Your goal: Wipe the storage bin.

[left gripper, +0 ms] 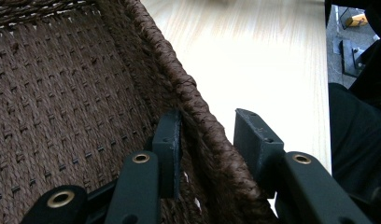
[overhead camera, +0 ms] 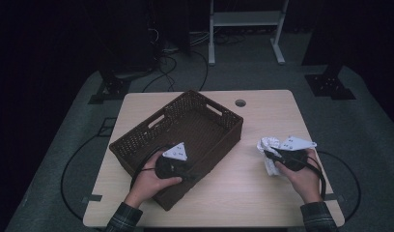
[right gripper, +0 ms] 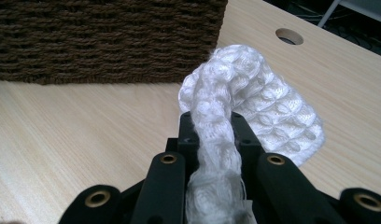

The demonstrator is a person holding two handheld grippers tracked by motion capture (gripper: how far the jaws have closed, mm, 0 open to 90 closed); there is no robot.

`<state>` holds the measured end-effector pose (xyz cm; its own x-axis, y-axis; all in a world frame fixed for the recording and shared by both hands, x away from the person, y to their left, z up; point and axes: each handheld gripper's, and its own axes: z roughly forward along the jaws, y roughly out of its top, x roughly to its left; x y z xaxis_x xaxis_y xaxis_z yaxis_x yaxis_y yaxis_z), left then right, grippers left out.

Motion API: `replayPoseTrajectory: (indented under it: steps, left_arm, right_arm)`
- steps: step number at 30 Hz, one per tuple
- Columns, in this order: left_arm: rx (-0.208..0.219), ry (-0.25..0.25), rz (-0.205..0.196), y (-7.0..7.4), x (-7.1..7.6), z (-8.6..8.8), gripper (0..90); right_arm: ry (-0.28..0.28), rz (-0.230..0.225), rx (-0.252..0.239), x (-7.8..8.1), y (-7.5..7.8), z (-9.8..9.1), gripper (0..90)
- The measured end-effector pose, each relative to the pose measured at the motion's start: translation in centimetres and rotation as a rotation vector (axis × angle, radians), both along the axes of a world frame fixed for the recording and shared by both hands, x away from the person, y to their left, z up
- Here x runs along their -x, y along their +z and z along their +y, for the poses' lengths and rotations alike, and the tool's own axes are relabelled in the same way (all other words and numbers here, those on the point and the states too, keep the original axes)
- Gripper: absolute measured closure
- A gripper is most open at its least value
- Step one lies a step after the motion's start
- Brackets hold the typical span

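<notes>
The cloth (right gripper: 254, 102), a white, knobbly knit bunched into a soft roll, sits pinched between the jaws of the right gripper (right gripper: 215, 128), its long axis running along them. It hangs just over the table (overhead camera: 243, 183), right of the basket (overhead camera: 137, 140); the basket lies to the gripper's left, well apart. The left gripper (left gripper: 207, 135) clamps the basket's stiff, dark woven near wall, 1 jaw inside, 1 outside.

The surface (overhead camera: 243, 183) is light wood-grain with rounded corners and a round hole (overhead camera: 240, 103) near its far edge. It stands on grey floor (overhead camera: 373, 140). Black cables (overhead camera: 168, 65) lie beyond it, beside a white frame (overhead camera: 246, 29) with two legs.
</notes>
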<state>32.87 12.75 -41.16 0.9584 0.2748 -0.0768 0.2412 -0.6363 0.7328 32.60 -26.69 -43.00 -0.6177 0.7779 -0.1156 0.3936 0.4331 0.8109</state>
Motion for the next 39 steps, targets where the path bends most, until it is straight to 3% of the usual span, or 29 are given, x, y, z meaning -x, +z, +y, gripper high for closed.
replayPoseTrajectory:
  steps: [9,16,24,33,39]
  left_arm:
    - [0.042,-0.016,-0.010,1.3,-0.3,0.1,54.9]
    - [0.031,-0.021,-0.019,2.1,-0.4,0.0,53.1]
    - [0.048,-0.015,-0.044,3.9,0.4,1.5,53.6]
    - [0.036,0.020,0.021,3.9,1.6,3.4,59.3]
    - [0.011,0.041,0.038,3.7,2.7,4.3,62.8]
  right_arm:
    - [0.001,0.005,-0.013,0.0,-0.1,-0.1,77.6]
    - [-0.005,0.003,-0.022,0.1,0.0,-0.5,77.5]
    - [-0.001,0.002,-0.027,0.2,0.0,-0.4,77.5]
    - [-0.004,0.004,-0.030,0.3,0.1,-0.5,77.5]
    - [-0.004,0.002,-0.034,0.3,0.1,-0.6,77.4]
